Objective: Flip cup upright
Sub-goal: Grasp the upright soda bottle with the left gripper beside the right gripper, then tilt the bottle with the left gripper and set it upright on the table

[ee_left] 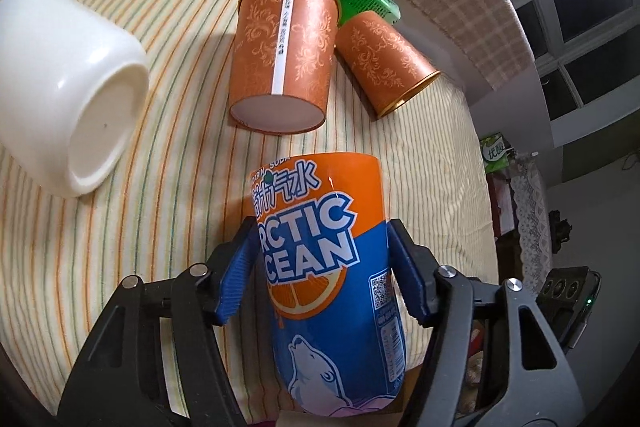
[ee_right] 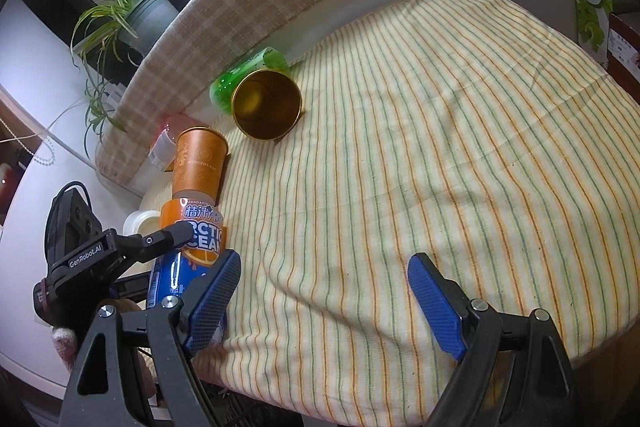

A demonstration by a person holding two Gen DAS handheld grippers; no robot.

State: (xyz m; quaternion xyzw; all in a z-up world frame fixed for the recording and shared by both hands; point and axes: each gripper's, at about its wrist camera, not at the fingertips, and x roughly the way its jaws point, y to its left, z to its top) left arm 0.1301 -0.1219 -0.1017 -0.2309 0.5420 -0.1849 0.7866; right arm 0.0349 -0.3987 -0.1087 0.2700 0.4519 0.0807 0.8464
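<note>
Two blue-padded fingers (ee_left: pixel 236 279) of the left gripper (ee_left: pixel 320 267) press against both sides of the orange-and-blue Arctic Ocean cup (ee_left: pixel 332 267) at lower centre of the left wrist view, clamping it over the striped tablecloth (ee_left: pixel 120 227). The cup's far end points toward the larger orange tube (ee_left: pixel 284 55), which lies on its side at upper centre, touching a smaller orange tube (ee_left: pixel 384 61) to its right. A white cup (ee_left: pixel 68 83) lies tipped over at left. In the right wrist view, the right gripper (ee_right: pixel 324 303) hangs wide open over bare cloth at the bottom, holding nothing, and the clamped cup shows at lower left.
</note>
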